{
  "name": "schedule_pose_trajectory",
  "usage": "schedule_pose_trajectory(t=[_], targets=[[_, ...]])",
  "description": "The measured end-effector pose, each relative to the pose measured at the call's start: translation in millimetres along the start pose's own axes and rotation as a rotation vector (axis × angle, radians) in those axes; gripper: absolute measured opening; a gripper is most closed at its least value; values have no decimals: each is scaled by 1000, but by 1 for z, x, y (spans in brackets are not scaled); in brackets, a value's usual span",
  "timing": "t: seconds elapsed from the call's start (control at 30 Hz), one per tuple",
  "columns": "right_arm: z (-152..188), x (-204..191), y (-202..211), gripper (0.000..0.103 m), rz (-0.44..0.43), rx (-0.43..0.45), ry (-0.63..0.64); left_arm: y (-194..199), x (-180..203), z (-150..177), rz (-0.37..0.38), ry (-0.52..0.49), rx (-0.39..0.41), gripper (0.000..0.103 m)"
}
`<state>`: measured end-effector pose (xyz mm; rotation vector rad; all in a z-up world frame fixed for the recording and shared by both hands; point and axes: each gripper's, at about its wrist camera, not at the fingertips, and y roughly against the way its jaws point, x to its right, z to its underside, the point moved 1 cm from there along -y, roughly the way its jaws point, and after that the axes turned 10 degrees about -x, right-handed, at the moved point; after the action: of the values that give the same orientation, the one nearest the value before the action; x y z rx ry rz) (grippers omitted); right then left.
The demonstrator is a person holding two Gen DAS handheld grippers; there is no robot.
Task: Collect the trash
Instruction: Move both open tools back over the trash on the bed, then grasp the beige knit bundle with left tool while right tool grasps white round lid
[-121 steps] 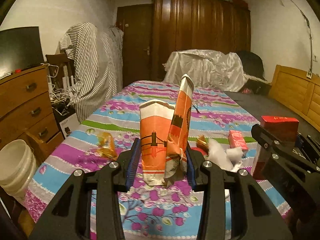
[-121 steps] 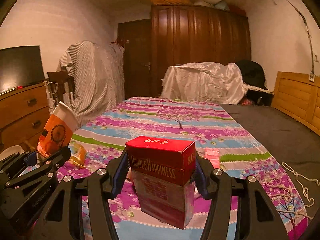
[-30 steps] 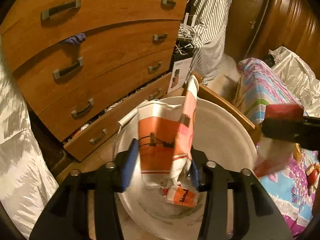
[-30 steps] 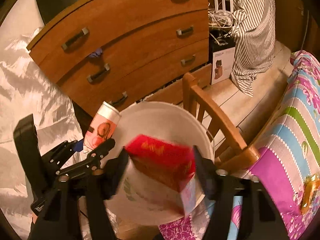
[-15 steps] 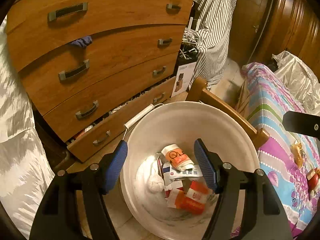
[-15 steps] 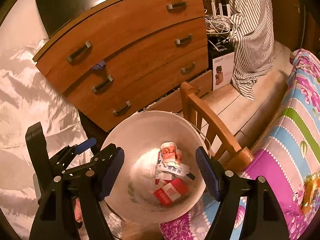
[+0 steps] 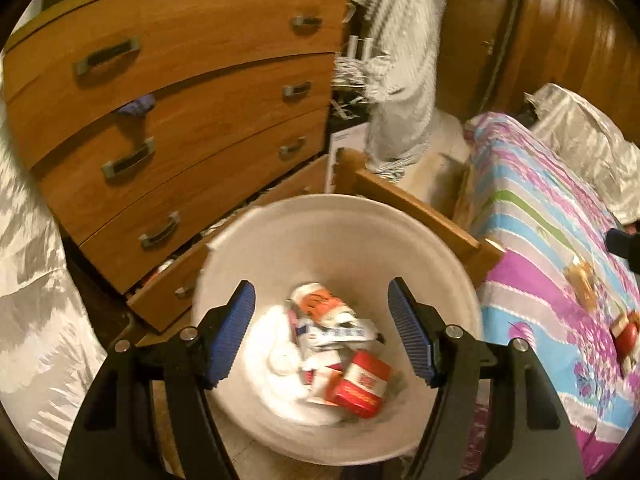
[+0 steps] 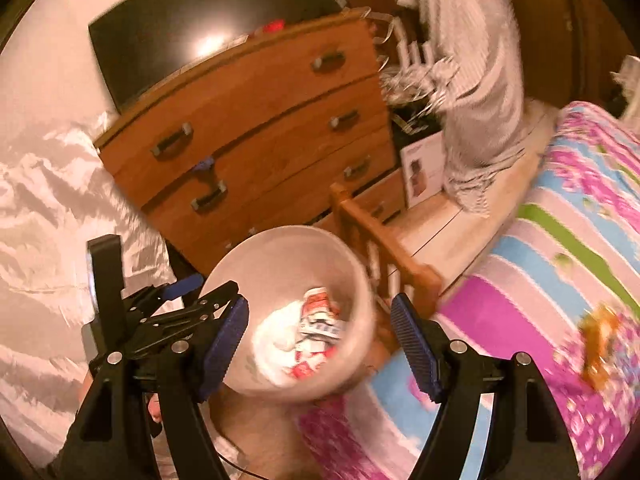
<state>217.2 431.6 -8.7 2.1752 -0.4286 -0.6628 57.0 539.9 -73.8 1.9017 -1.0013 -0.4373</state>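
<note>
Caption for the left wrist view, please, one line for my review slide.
Open left gripper above the white bucket holding a red box and crumpled packaging, beside the wooden dresser and floral bedspread.

Red box (image 7: 362,380) in the white bucket (image 7: 344,224): print too blurred to read.
White wrapper (image 7: 340,334): blue lettering, illegible.
White carton (image 8: 422,168) by the dresser: picture only, no readable text.

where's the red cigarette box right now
In the left wrist view the red cigarette box lies in the white bucket, lower right of the trash pile, below the orange cup.
</note>
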Motion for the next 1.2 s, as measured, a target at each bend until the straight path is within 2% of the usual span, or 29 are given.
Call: schedule_pose_trajectory(t=[0.17,0.37,0.4,0.6,0.73,0.83,0.97,1.03,1.07,1.13,1.2], targets=[[70,58,71,76,130,142,-22,2,70,18,77,-100,0,66],[184,157,150,76,271,238,-140,-6,180,53,201,-272,-38,66],[213,180,166,76,305,249,-169,-8,196,58,221,-296,-48,66],[334,288,213,76,490,228,-346,-22,301,105,314,-449,-114,66],[395,350,227,76,582,180,-439,-27,368,139,356,-566,-147,66],[415,376,220,75,595,126,-472,-33,410,160,373,-638,-174,66],[418,396,203,72,598,74,-477,-40,454,181,392,-697,-202,66],[414,404,193,64,592,50,-479,-41,470,187,398,-723,-210,66],[415,410,191,57,579,37,-478,-43,477,190,400,-734,-213,66],[404,408,182,52,569,31,-473,-46,495,198,408,-766,-219,66],[405,411,185,42,561,33,-473,-48,509,204,415,-797,-223,66]])
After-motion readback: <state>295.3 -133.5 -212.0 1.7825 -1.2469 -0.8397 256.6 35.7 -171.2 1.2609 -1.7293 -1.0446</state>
